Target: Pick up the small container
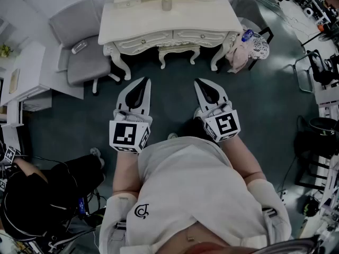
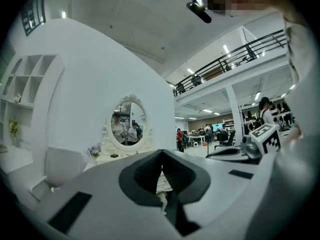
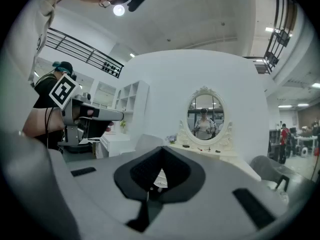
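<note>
**Squaring Up to the Table, Both Grippers Clenched**

I stood well back from the table (image 1: pixel 212 20), a good gap between us, and nothing was in hand. The left gripper (image 1: pixel 143 81) was clamped tight on nothing, its jaws meeting at the tip. The right gripper (image 1: pixel 199 82) was the same, pads together and empty. Both pointed forward at the table, side by side, well apart from it.

The container (image 1: pixel 167 4), as best I could judge, was the small pale cylinder standing upright near the middle of the tabletop, in front of the mirror (image 3: pixel 205 115). It was too small to be sure.

So the job here was the approach. My reckoning was to walk in straight and keep clear of the chair (image 1: pixel 79 44) on the left. I would pick one gripper and spread its jaws before arriving, not at the last moment. Then I would come at the cylinder level, from the front, so the pads took its sides and didn't tip it.
</note>
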### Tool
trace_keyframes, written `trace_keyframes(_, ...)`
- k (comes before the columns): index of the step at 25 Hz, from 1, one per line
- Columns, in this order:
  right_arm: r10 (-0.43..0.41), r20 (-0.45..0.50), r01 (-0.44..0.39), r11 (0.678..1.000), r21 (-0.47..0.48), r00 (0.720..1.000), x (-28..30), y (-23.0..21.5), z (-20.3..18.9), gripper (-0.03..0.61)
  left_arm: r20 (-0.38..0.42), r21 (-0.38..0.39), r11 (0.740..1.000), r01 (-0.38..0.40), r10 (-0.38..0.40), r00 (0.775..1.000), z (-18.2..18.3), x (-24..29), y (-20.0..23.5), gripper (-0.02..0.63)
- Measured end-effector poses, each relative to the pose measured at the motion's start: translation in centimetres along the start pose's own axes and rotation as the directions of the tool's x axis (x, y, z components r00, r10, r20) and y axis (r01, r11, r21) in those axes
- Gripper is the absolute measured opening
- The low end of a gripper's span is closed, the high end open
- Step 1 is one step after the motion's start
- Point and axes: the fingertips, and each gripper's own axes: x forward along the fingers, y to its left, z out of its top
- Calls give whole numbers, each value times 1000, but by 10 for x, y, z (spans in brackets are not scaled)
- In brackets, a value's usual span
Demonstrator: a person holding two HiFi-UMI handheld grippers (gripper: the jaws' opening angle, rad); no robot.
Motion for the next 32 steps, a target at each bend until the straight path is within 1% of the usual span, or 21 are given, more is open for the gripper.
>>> trace_keyframes(5, 0, -5, 0, 1000, 1, 1000, 4, 2, -2, 5, 1, 5, 1000, 14, -14, 1000, -2, 1, 3, 12)
trace_keyframes(10, 2, -12, -1, 1000, 29, 1000, 10, 6, -7, 5, -8, -6, 1000, 23, -23, 1000, -6, 3, 6, 12)
trace_keyframes(16, -41, -25, 43, 996, 75, 999, 20, 2, -13, 6, -32, -34, 999, 36, -37, 999, -18, 9, 14, 12)
trace_keyframes(18, -51, -35, 54, 996, 67, 998, 27, -4, -14, 6, -39, -41, 999, 29, -31, 999, -22, 14, 20, 12)
trace_keyframes(22, -44, -51, 47, 997, 63, 998, 45, -23, -19, 6, -33, -57, 998, 10, -12, 999, -24, 30, 32, 13)
trace_keyframes(25, -28, -45, 31, 998, 62, 999, 64, -42, -26, 6, -22, -51, 999, -17, 16, 1000, -24, 50, 40, 13)
trace_keyframes(29, 5, -31, -3, 998, 63, 1000, 103, -77, -34, 6, -36, -38, 998, -51, 50, 998, -29, 97, 55, 13)
trace_keyframes(32, 23, -31, -21, 998, 58, 999, 140, -113, -38, 6, -30, -40, 997, -72, 71, 997, -24, 140, 69, 12)
